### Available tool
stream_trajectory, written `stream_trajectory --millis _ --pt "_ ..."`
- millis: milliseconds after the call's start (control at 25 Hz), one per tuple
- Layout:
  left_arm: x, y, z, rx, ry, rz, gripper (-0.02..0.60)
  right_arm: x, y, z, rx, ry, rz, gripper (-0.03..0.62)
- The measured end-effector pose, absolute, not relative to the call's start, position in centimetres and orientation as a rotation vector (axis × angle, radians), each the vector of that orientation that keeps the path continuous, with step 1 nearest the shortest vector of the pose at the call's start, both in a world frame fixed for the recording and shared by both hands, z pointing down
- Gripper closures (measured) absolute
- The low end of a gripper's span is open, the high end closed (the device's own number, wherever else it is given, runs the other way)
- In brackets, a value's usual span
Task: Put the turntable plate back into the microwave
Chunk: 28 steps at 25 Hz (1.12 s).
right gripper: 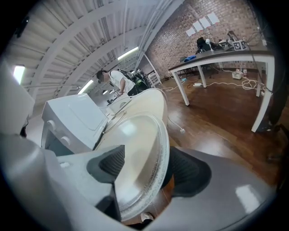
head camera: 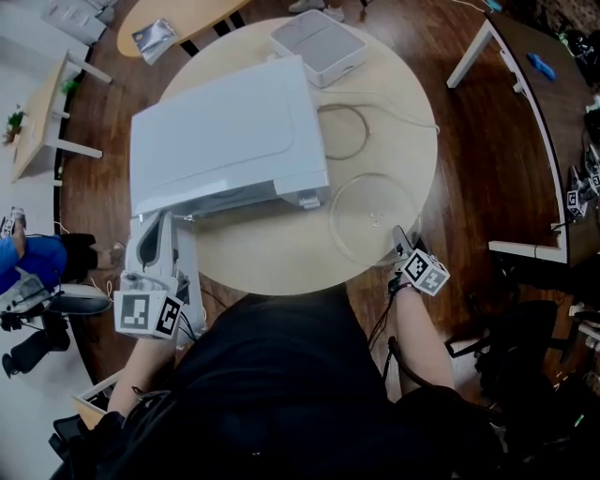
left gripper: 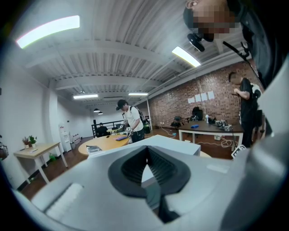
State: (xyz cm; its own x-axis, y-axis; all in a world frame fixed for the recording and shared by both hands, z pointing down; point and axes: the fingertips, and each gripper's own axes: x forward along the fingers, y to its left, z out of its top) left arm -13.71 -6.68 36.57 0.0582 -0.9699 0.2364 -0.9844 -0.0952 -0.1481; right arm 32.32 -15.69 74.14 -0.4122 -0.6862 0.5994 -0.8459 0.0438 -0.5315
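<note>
The clear glass turntable plate (head camera: 375, 217) lies flat on the round table (head camera: 262, 253), right of the white microwave (head camera: 225, 131). My right gripper (head camera: 401, 239) is at the plate's near rim. In the right gripper view its jaws stand wide with the plate's rim (right gripper: 140, 153) between them, and the right pad (right gripper: 189, 169) is clear of the glass. My left gripper (head camera: 159, 220) is at the microwave's front left corner, by the open door. In the left gripper view its fingertips (left gripper: 146, 149) meet, and the microwave top (left gripper: 174, 144) lies just beyond. What they pinch is hidden.
A flat white box (head camera: 319, 47) sits at the table's far edge, with a cable loop (head camera: 352, 131) beside the microwave. A white-legged desk (head camera: 525, 122) stands to the right, a wooden table (head camera: 178, 14) behind. A person in blue (head camera: 28, 262) is at the left.
</note>
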Motion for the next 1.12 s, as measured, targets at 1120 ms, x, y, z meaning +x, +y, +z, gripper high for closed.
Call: stream_trajectory --millis 1120 --pt "-14.8 -6.7 35.7 2.180 -2.132 0.304 0.575 30.9 -15.4 74.6 1.489 -2.160 1.466 0.340"
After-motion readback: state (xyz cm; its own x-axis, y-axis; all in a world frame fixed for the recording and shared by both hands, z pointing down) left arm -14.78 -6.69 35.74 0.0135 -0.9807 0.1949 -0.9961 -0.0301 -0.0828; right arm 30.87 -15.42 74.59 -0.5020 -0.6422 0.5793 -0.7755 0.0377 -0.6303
